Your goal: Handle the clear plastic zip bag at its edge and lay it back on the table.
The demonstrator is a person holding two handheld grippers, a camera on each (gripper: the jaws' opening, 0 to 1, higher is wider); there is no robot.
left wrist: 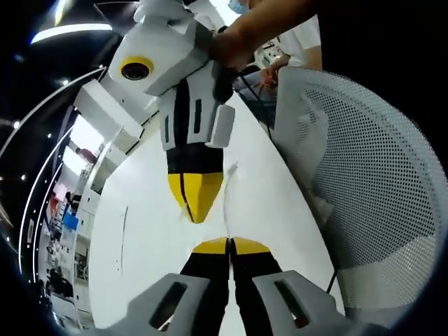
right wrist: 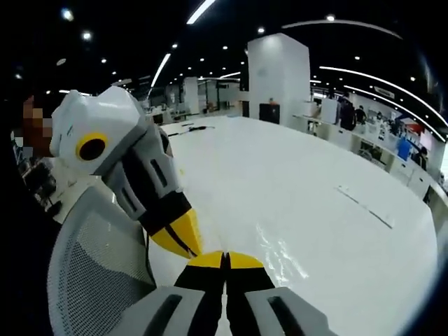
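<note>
Both grippers share one build: the left gripper (left wrist: 229, 245) and the right gripper (left wrist: 196, 199) have white-grey angular housings, black slotted bodies and yellow fingers (left wrist: 248, 246) split by a dark seam. A yellow ring marks each housing.

We are looking from the left gripper (left wrist: 229, 246) close along the white table (left wrist: 161, 231), facing the right gripper (left wrist: 196, 199). From the right gripper (right wrist: 225, 260) we are facing across that table (right wrist: 294, 189), sharing the mesh chair (right wrist: 98, 266).
</note>
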